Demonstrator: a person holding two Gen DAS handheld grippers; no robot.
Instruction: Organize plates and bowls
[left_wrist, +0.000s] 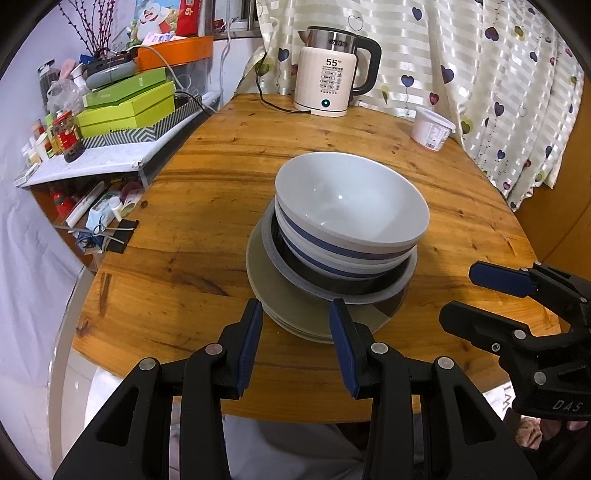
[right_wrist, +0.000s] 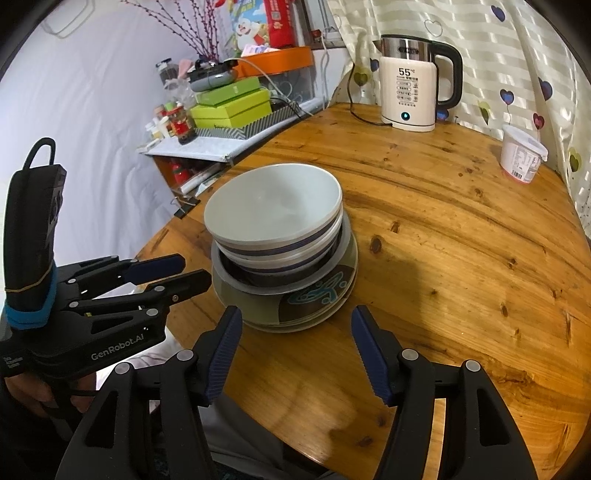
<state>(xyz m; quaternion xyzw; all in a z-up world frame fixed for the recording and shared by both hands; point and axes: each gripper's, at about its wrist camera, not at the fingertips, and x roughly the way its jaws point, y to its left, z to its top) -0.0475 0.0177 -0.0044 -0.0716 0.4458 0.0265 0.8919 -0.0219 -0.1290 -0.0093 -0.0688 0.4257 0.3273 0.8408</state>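
The round wooden worktop (left_wrist: 207, 206) carried one stack (left_wrist: 332, 258), well in front of the kettle (left_wrist: 332, 74): plates (left_wrist: 295, 314) beneath, bowls (left_wrist: 351, 199) nested crookedly on top. Both the left claw (left_wrist: 295, 314) and right claw (right_wrist: 295, 321) stood released, empty, near the stack. A nudge to the leaning bowls could probably topple them.

glossy bowl (left_wrist: 351, 206), varnished wood table (left_wrist: 207, 236)
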